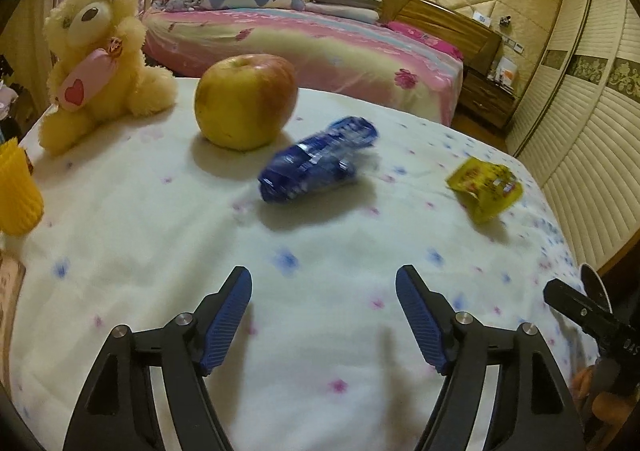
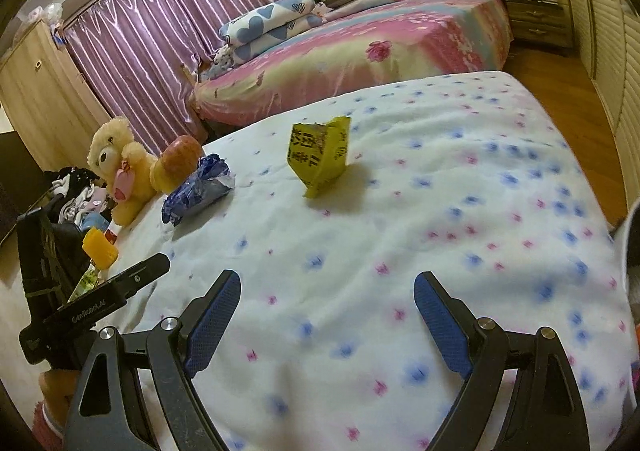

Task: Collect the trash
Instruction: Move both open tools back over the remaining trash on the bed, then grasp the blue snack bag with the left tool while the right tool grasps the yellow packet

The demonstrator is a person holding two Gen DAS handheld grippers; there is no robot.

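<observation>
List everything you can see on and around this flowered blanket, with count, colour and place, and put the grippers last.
blue wrapper: one, crumpled, blue, mid-blanket beside the apple
yellow wrapper: one, yellow, alone on the blanket to the right of the blue one
apple: one, yellow-red, between the wrapper and the teddy
teddy bear: one, cream, holding a pink heart tag, at the blanket's far left
yellow cup: one, ribbed, at the left edge
blanket: one, white with blue and pink flowers, under it all
bed: one, pink cover, behind, with heart-print pillows
curtain: purple, back wall
left gripper: one, black with blue pads, open, empty
right gripper: one, the same, open, empty
</observation>
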